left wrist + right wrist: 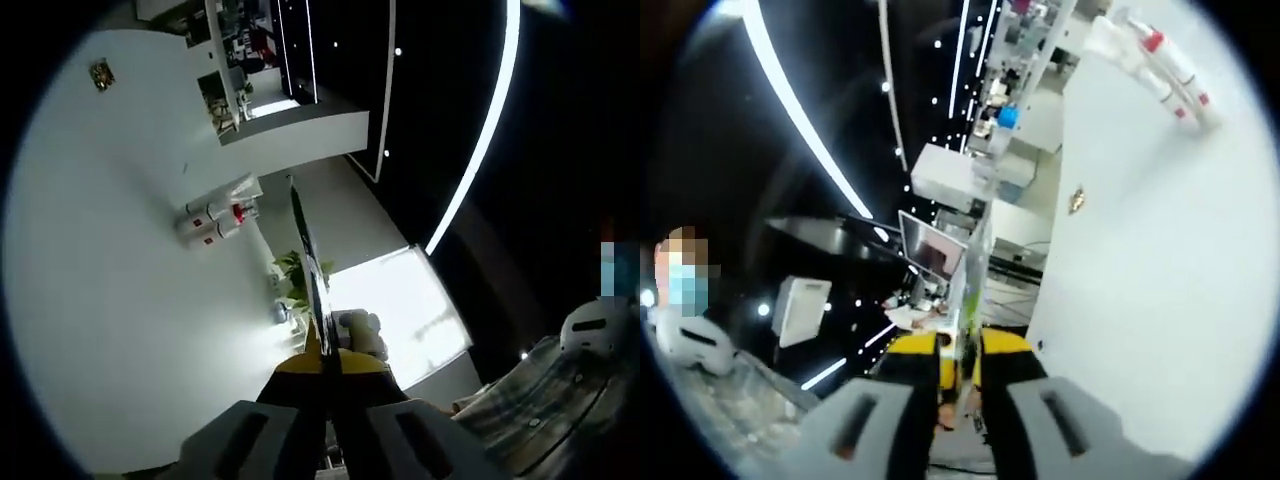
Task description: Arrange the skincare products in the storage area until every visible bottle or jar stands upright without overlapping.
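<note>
No bottle or jar of the skincare set is in sight; both views point up at a room's walls and dark ceiling. In the left gripper view my left gripper (322, 365) stands shut, its grey jaws with yellow tips pressed together. A thin dark strip (308, 260) rises edge-on from the seam, and I cannot tell what it is. In the right gripper view my right gripper (962, 352) is shut the same way. A thin, partly see-through edge (970, 285) stands above its seam.
A white wall (120, 300) carries two white cylinders with red marks (212, 222), seen also as white cylinders (1165, 60) on the wall (1140, 300). A person's plaid sleeve (560, 395) and a white rounded object (597, 325) lie at the right. Light strips (480, 140) cross the black ceiling.
</note>
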Tool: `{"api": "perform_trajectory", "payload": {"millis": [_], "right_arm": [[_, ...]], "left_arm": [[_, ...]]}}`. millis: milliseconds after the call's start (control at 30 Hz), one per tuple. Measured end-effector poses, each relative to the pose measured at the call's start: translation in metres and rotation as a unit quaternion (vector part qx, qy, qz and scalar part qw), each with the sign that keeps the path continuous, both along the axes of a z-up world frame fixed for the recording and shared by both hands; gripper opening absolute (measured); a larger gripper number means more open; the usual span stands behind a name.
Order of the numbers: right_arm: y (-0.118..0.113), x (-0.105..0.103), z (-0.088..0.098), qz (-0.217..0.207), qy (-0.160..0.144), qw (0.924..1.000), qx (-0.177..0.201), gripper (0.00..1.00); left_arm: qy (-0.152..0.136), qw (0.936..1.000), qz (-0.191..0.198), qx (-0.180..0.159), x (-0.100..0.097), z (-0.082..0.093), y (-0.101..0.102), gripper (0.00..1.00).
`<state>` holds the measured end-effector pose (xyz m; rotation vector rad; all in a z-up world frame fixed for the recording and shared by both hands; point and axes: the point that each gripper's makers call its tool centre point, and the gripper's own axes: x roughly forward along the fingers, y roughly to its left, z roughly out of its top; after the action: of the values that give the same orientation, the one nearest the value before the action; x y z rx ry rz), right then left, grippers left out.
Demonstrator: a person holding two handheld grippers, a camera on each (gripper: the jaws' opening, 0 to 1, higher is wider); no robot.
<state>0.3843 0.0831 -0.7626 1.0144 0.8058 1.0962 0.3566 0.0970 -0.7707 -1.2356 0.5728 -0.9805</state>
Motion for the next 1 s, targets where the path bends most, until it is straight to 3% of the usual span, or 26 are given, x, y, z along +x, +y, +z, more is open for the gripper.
{"api": "perform_trajectory", "payload": {"millis": [200, 467, 633, 1000], "right_arm": [[-0.010, -0.009, -0.019, -0.003, 0.014, 0.9995, -0.027, 0.13], [-0.012, -0.001, -0.034, -0.013, 0.021, 0.9985, -0.048, 0.10], [-0.015, 0.012, -0.048, -0.017, 0.043, 0.9978, -0.048, 0.03], [-0.006, 0.055, -0.068, -0.039, 0.020, 0.9971, -0.062, 0.00]], "left_arm": [[0.007, 0.9999, 0.012, 0.004, 0.015, -0.009, 0.002, 0.01], [0.019, 0.9998, 0.006, 0.001, 0.022, -0.023, -0.007, 0.01], [0.035, 0.9993, 0.007, -0.002, 0.030, -0.033, -0.010, 0.01], [0.045, 0.9978, 0.023, 0.044, 0.073, -0.053, 0.000, 0.01]]}}
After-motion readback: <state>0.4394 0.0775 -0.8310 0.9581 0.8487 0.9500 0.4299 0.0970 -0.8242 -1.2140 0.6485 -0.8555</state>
